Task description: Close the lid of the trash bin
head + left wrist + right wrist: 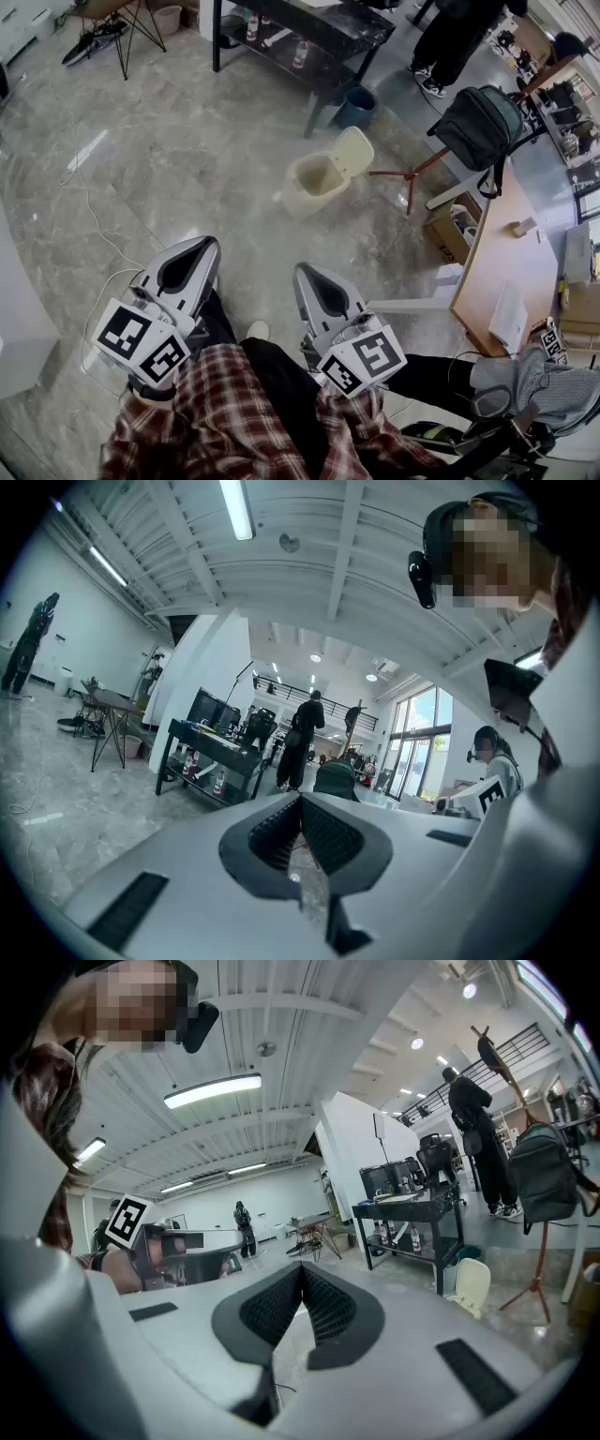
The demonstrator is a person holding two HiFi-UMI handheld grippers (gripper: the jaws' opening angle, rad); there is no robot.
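The cream trash bin (pixel 314 186) stands on the marble floor ahead of me, its lid (pixel 352 152) swung up and open at the far right side. In the right gripper view the raised lid (pixel 472 1285) shows at the right, below the black table. Both grippers are held close to my body, well short of the bin. My left gripper (pixel 208 242) (pixel 301 797) is shut with nothing in it. My right gripper (pixel 302 270) (pixel 302 1266) is likewise shut and empty. The bin does not show in the left gripper view.
Behind the bin stand a black table (pixel 309 42) with bottles and a blue bucket (pixel 357 105). A backpack (pixel 478 127) hangs on a stand to the bin's right, near a cardboard box (pixel 448 230) and a wooden desk (pixel 506 272). A cable (pixel 89 206) trails at left.
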